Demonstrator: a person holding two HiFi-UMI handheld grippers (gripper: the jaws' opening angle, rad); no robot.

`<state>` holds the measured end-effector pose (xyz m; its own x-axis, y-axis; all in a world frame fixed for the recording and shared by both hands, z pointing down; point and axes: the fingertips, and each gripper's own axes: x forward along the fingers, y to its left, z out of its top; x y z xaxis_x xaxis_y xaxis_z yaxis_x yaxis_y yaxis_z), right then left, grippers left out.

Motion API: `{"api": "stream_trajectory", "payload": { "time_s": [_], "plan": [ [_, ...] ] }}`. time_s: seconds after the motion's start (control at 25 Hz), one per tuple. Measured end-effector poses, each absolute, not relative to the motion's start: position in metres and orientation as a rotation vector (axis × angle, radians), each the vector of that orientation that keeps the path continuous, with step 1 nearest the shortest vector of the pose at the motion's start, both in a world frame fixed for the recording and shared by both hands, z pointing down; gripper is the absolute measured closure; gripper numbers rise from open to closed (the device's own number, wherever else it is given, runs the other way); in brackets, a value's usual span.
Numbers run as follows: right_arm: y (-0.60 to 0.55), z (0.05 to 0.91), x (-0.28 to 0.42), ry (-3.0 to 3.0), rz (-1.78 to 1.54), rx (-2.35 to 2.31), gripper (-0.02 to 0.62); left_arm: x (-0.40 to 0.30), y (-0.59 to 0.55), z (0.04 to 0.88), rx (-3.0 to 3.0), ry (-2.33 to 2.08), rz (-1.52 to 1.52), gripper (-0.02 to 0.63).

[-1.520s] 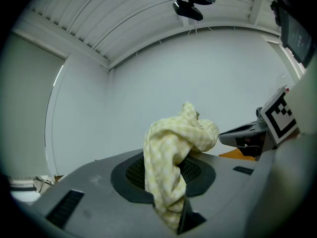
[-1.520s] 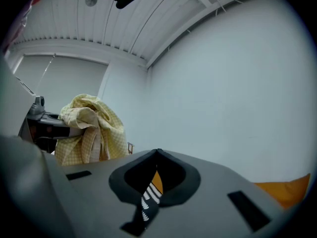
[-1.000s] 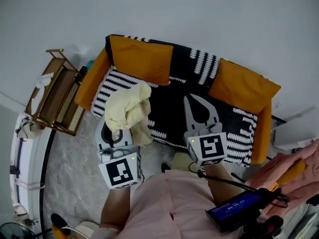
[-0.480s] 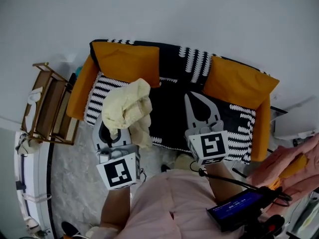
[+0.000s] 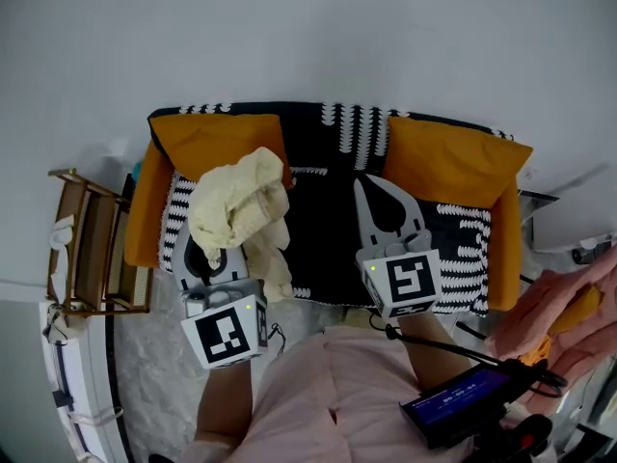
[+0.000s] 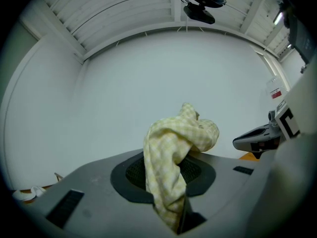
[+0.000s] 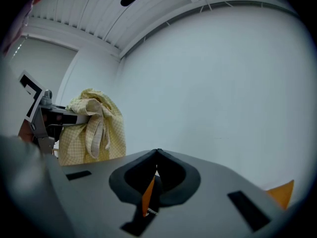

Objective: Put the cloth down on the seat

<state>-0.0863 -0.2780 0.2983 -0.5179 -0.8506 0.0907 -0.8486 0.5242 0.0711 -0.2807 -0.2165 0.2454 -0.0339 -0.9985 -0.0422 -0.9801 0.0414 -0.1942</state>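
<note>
A pale yellow checked cloth [image 5: 241,205] hangs bunched from my left gripper [image 5: 227,231], which is shut on it. In the left gripper view the cloth [image 6: 173,148] rises out from between the closed jaws. It is held in the air over the left part of the sofa seat [image 5: 323,234], a black cover with white stripes, and touches nothing else. My right gripper [image 5: 362,187] hovers over the middle of the seat, shut with nothing in it. In the right gripper view the cloth [image 7: 94,128] shows at the left.
Orange cushions lean on the sofa back at the left [image 5: 217,141] and right [image 5: 448,162]. A wooden rack [image 5: 92,249] stands on the floor left of the sofa. Someone's hand [image 5: 569,316] and a dark device [image 5: 463,403] with a cable are at the lower right.
Both grippers have come further over the sofa. The cloth stays clamped in the left gripper and now overlaps the left cushion's corner in the head view.
</note>
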Motion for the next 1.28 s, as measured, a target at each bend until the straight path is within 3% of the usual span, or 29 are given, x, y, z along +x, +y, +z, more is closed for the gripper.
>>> {"api": "stream_trajectory", "payload": {
  "time_s": [0.64, 1.28],
  "plan": [
    [-0.362, 0.285, -0.024, -2.571, 0.01, 1.692, 0.595, -0.222, -0.331, 0.208, -2.166, 1.931, -0.127, 0.503],
    [-0.383, 0.375, 0.013, -2.393, 0.255, 1.661, 0.595, -0.176, -0.395, 0.319, -2.394, 1.893, -0.344, 0.495]
  ]
}}
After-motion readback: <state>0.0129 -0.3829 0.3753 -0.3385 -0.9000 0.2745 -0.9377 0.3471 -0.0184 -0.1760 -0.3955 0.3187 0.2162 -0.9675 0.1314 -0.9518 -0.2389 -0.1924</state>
